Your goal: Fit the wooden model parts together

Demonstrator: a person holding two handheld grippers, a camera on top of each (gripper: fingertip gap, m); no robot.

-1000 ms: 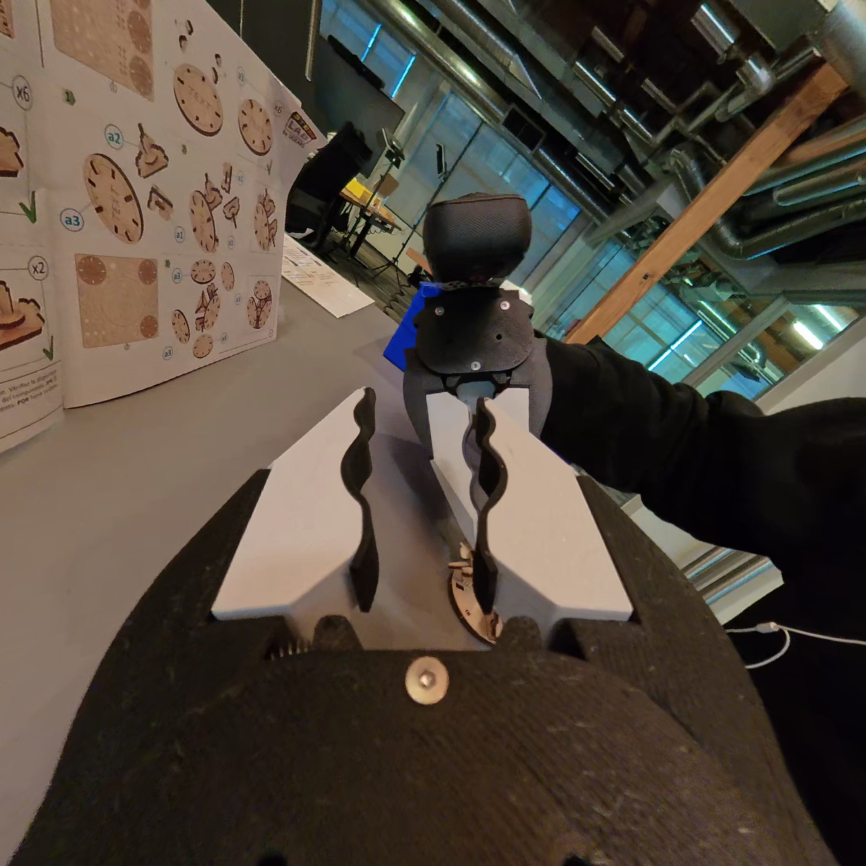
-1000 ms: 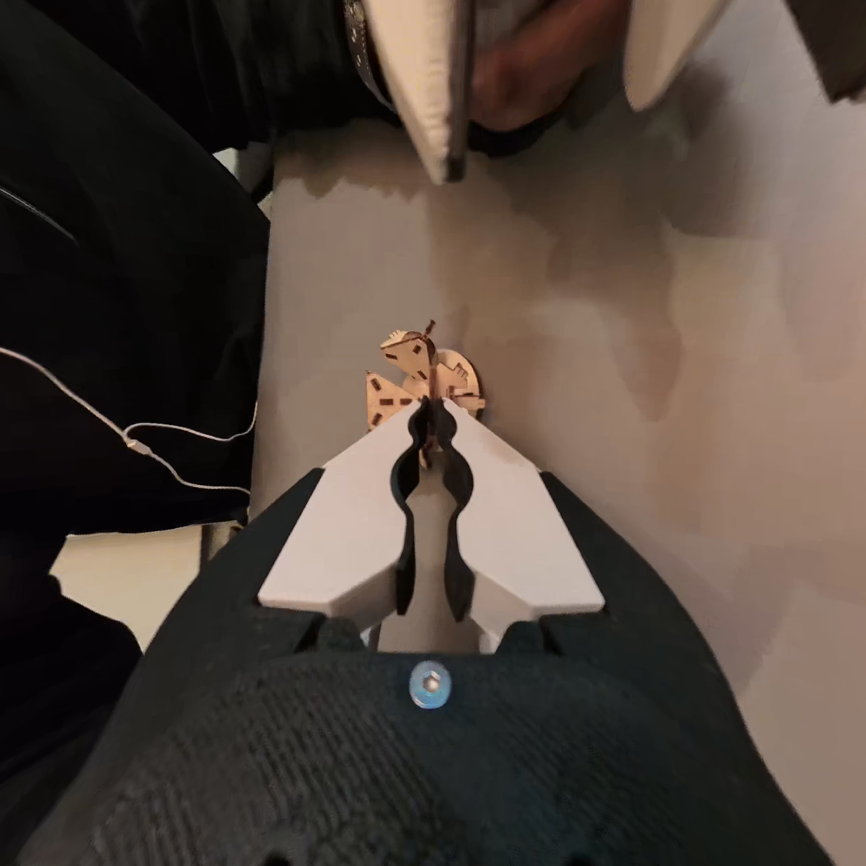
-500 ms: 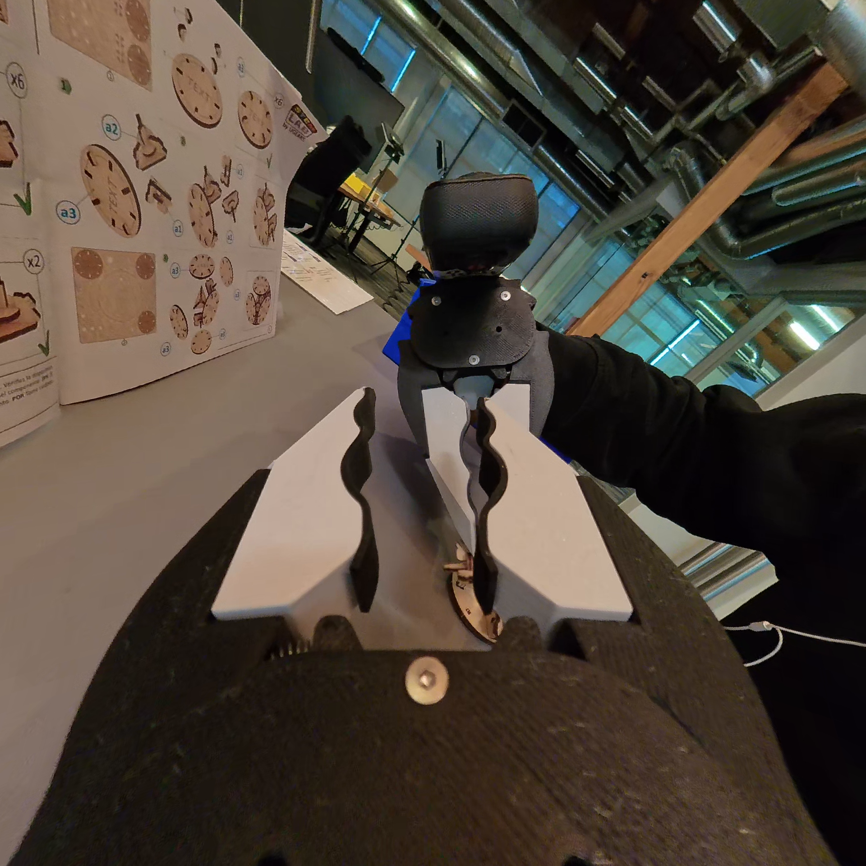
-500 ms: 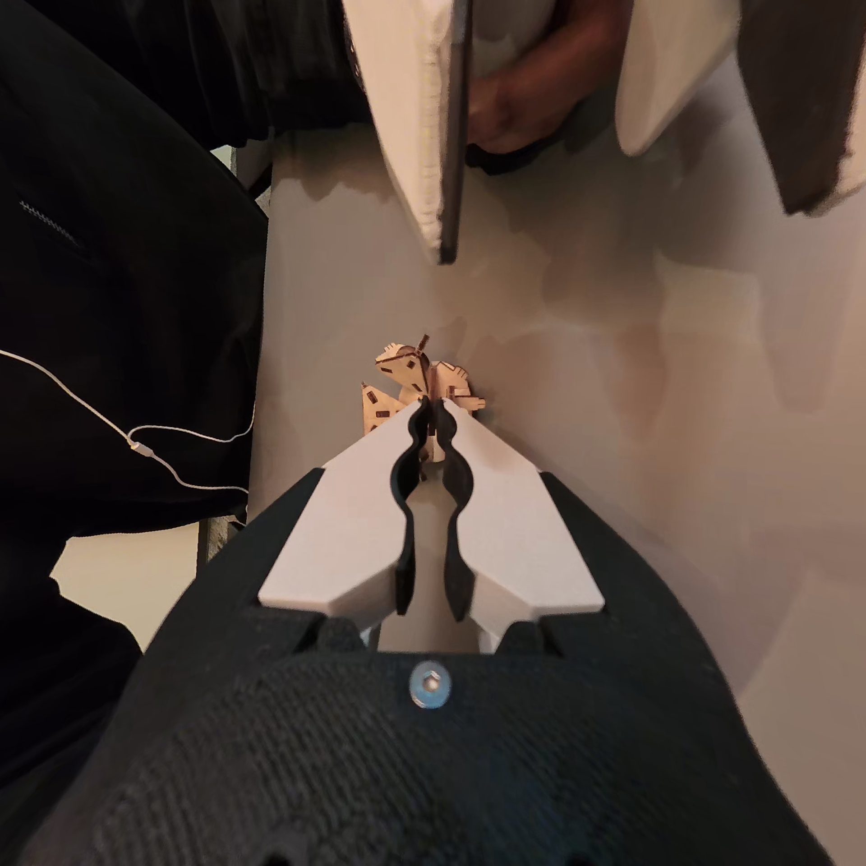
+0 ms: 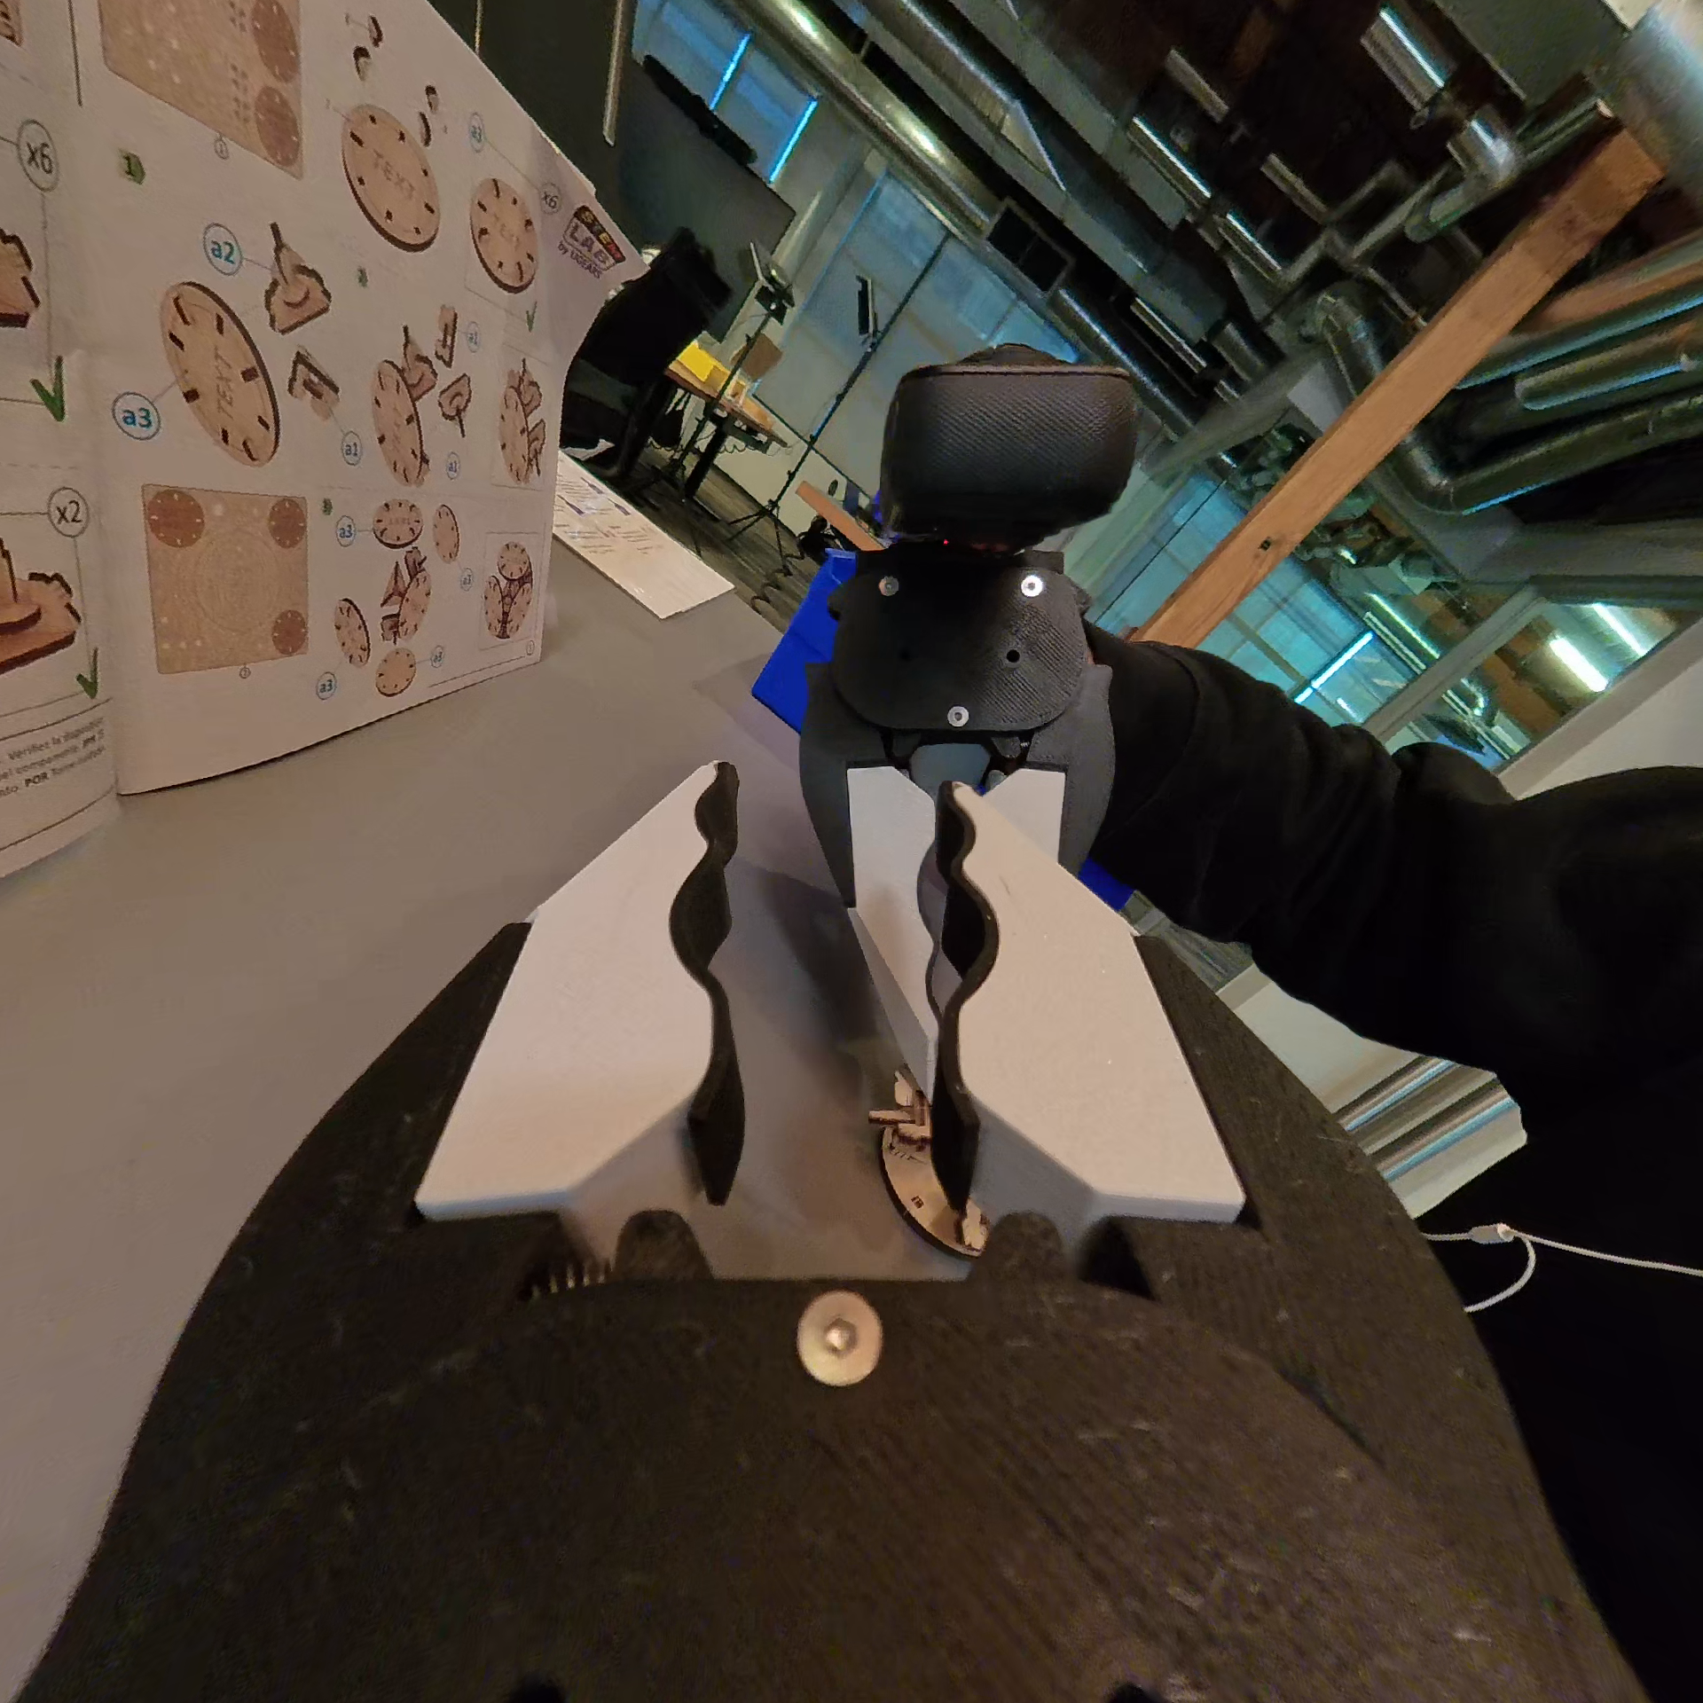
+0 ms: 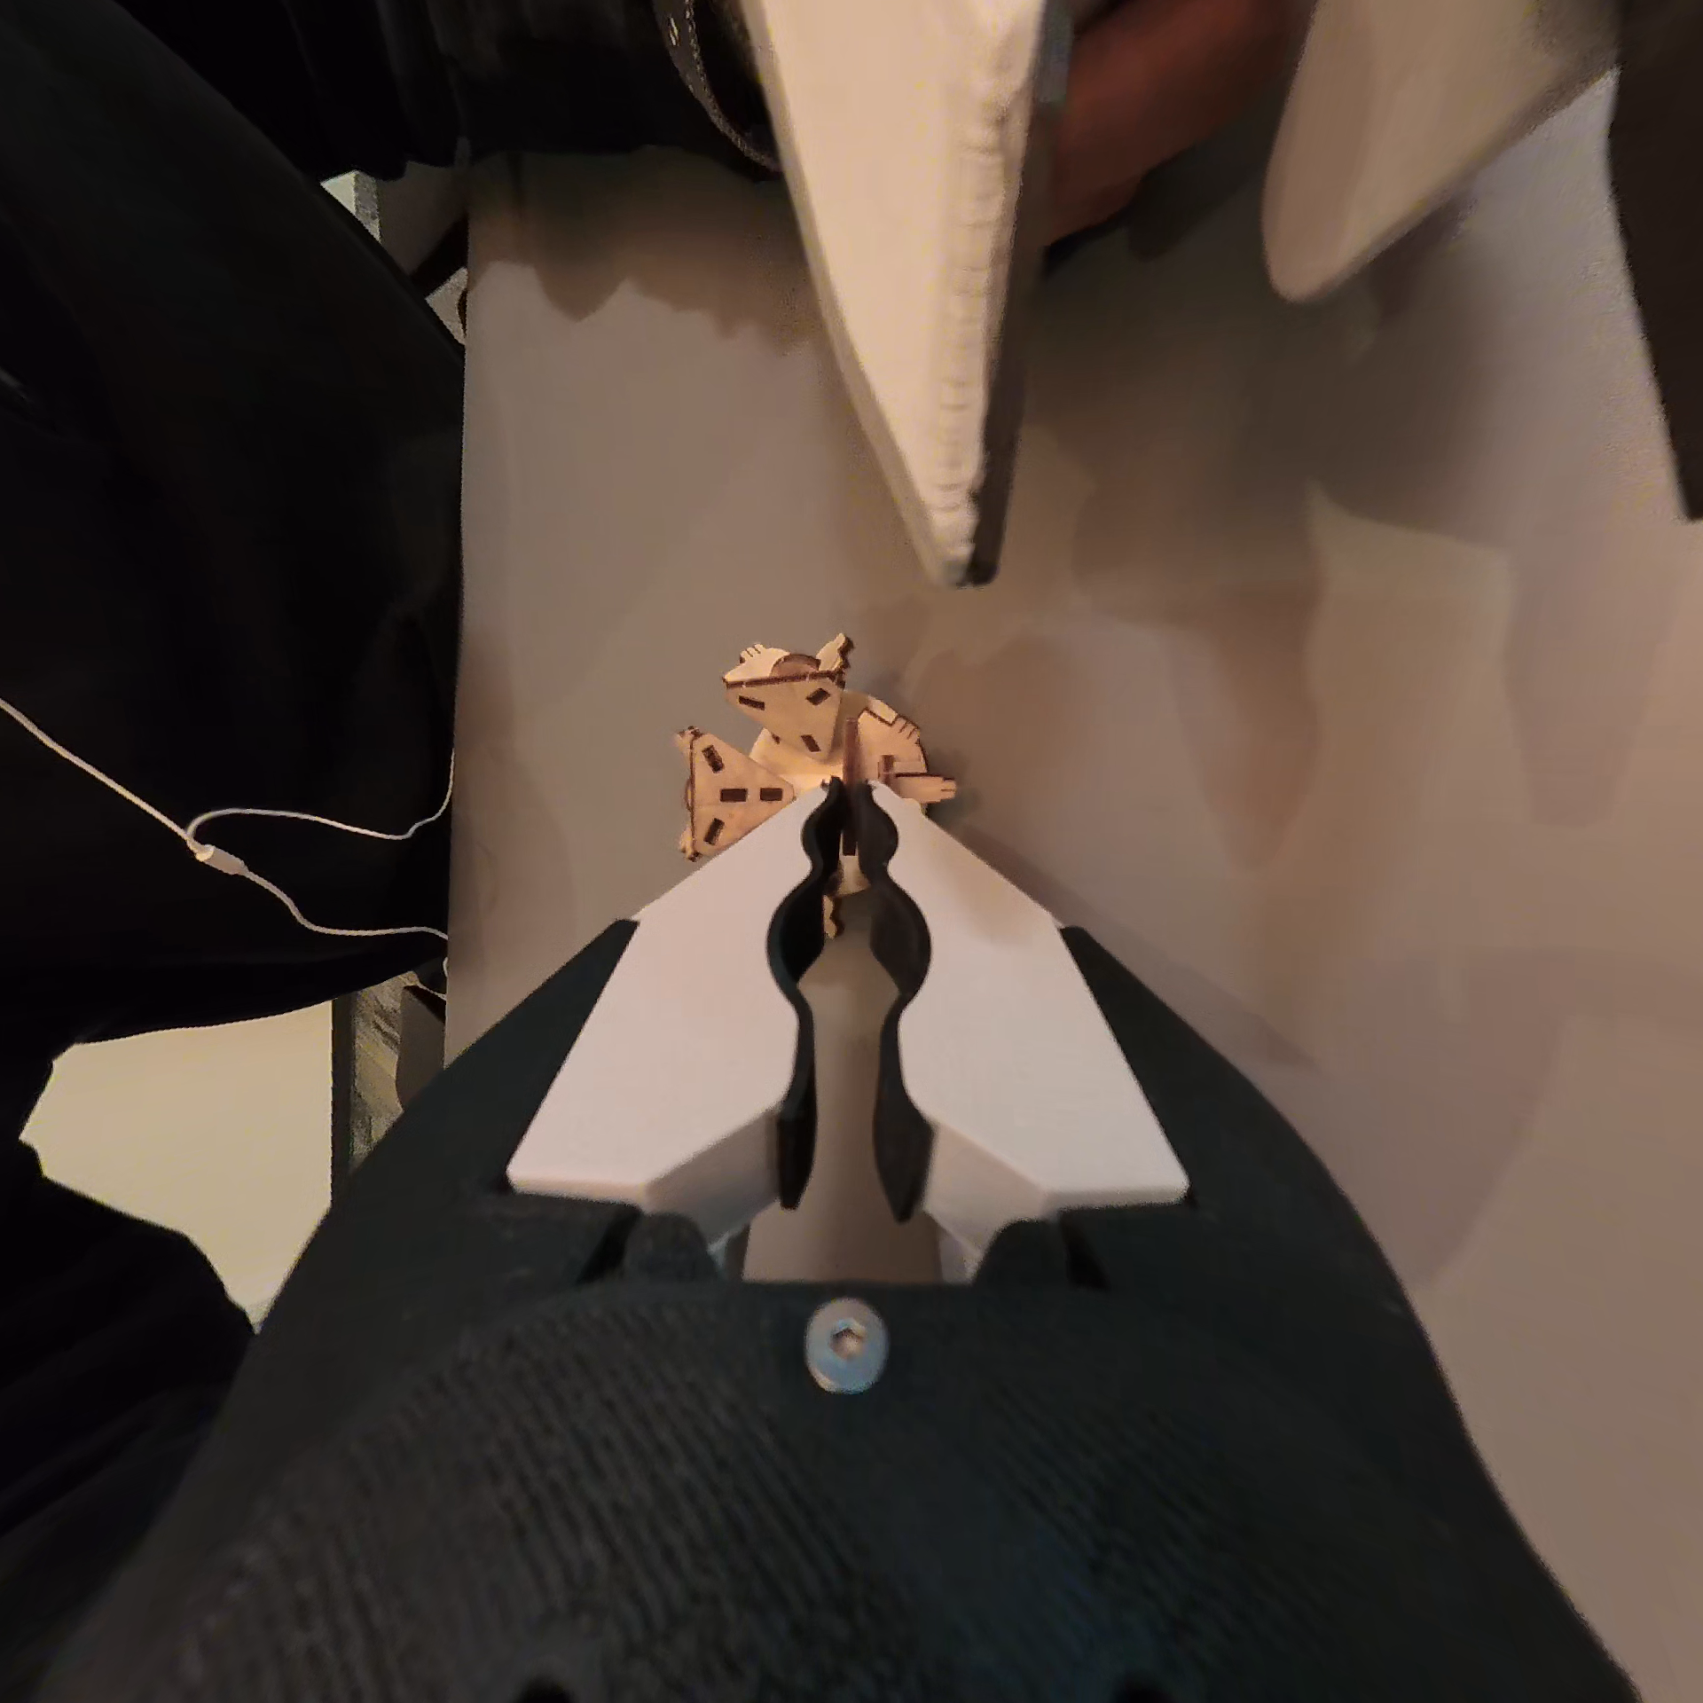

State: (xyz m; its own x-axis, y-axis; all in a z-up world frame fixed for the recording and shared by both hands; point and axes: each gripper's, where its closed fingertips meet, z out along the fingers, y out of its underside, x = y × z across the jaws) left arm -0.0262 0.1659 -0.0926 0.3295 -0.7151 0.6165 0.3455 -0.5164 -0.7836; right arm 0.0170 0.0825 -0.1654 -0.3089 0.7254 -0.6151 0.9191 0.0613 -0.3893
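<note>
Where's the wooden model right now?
In the right wrist view, the wooden model sits at centre on the grey table, pinched by the right tool.

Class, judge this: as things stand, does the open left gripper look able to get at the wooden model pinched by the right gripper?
Probably yes: the left gripper is open, and the wooden model already sits between its fingers, held by the right gripper.
</note>
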